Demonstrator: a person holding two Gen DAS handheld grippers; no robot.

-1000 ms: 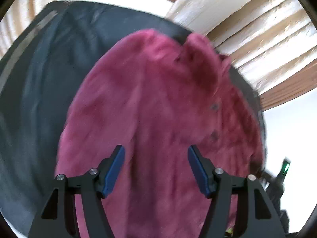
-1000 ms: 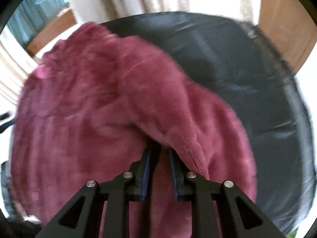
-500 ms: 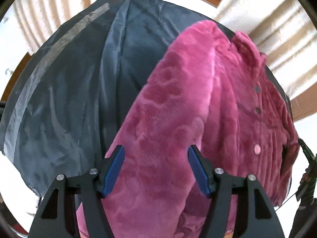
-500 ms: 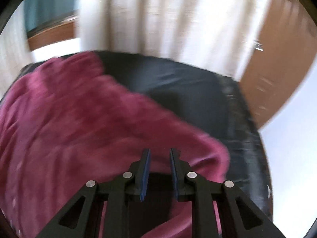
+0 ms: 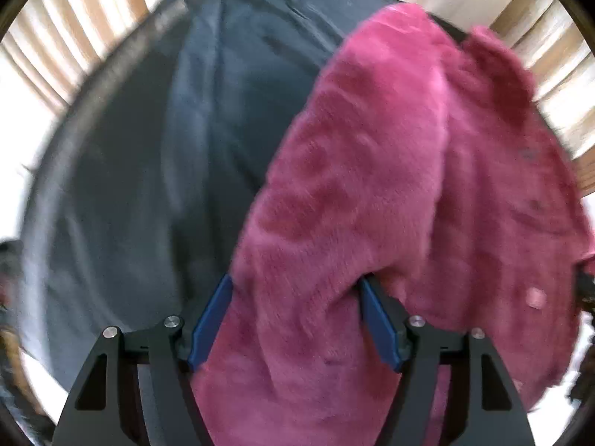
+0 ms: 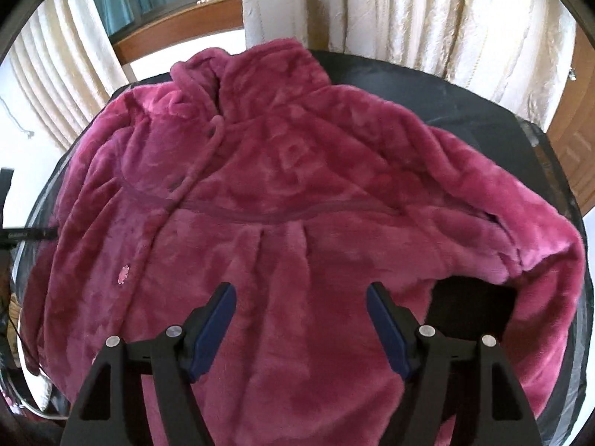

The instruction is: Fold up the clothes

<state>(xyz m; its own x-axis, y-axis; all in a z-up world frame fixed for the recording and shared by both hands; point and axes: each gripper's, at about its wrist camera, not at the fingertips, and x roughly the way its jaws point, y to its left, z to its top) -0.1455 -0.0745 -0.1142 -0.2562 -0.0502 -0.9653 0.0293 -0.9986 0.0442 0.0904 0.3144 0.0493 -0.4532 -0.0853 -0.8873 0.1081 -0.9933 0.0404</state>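
Observation:
A magenta fleece jacket [image 6: 279, 167] with a collar and buttons lies spread over the dark table cover [image 6: 465, 96]. Its right sleeve [image 6: 520, 230] is bent back toward the body. My right gripper [image 6: 300, 287] hovers over the lower body of the jacket, its jaws opening, with nothing pinched between them. In the left wrist view the other sleeve [image 5: 372, 148] runs down across the dark cover [image 5: 148, 186]. It passes between the blue pads of my left gripper [image 5: 294, 280], whose jaws are opening wide around it.
Cream curtains [image 6: 427, 11] hang behind the table, with a wooden window sill [image 6: 178, 26] to their left. A thin black object [image 6: 26, 234] pokes in at the left edge. Pale floor [image 5: 22, 119] shows beyond the cover's rim.
My right gripper has let go of the sleeve fold and opened wide, and it now looks over the whole jacket. My left gripper has shifted to the jacket's left side and dropped over the sleeve.

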